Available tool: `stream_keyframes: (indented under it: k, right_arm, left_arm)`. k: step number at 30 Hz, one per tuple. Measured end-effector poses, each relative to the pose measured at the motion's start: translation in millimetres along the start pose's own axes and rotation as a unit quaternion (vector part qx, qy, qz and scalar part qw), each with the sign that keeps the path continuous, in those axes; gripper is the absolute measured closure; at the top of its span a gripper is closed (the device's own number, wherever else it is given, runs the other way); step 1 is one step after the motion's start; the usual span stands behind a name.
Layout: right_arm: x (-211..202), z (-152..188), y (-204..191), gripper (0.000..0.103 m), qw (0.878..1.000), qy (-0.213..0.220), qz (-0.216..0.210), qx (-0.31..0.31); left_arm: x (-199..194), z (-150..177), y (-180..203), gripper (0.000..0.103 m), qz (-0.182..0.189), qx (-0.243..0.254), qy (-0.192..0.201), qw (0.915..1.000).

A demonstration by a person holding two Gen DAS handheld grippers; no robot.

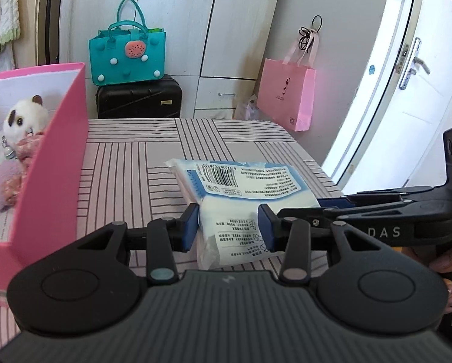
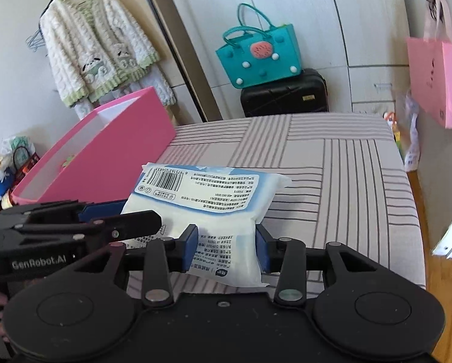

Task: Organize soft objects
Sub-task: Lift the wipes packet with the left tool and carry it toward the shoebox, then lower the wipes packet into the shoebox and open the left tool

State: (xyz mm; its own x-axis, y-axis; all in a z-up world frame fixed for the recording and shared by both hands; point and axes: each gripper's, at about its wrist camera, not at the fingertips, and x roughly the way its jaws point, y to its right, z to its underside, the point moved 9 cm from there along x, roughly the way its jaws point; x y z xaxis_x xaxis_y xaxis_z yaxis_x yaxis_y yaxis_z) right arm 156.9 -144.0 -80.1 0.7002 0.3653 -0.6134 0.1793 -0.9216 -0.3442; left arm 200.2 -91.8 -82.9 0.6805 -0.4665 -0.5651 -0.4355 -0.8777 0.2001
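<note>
Both the left gripper and the right gripper pinch the tissue pack between their fingers, maybe just lifted off the striped surface, beside the pink box.

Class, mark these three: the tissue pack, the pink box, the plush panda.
tissue pack point(image 2: 207, 193), right wrist view, on its printed label.
pink box point(image 1: 56, 157), left wrist view, on its outer side wall.
plush panda point(image 1: 24, 118), left wrist view, on its face.

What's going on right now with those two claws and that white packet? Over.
Left gripper and right gripper both clamped on the tissue pack, jaws pinching its near end. Pink box left, already holding plush toys. Path unobstructed.
</note>
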Motion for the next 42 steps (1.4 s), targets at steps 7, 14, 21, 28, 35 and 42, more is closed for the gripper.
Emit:
stream_keyframes:
  k: [7,14,21,28,35,42]
  right_arm:
    - [-29.5,-7.8,-33.1,0.056,0.999,0.017,-0.004,-0.044]
    - [-33.2,-23.9,-75.6,0.056,0.996,0.046,-0.031,-0.065]
    - [-34.1,-48.9,-126.6,0.054,0.99,0.069,-0.062,-0.108]
    - [-28.1,-74.7,-178.8,0.053,0.975,0.084,-0.081,-0.187]
    - [-5.7,-96.5,-206.6,0.064,0.971,0.068,-0.115,-0.2]
    - [33.3,-104.0,-220.1,0.069,0.973,0.007,-0.167,-0.162]
  left_arm:
    - [-35.8,-6.1,-2.5,0.062,0.018,0.009,0.015,0.9997]
    - [-71.3,-22.4,-22.3,0.062,-0.006,0.018,0.044,0.9988]
    - [-116.0,-42.4,-45.7,0.062,-0.06,0.028,0.093,0.9935]
    - [-146.0,-51.4,-85.5,0.062,-0.103,-0.002,0.117,0.9877]
    - [-164.6,-70.4,-119.4,0.06,-0.147,-0.002,0.139,0.9794]
    - [-158.7,-84.1,-167.5,0.06,-0.179,-0.016,0.116,0.9768]
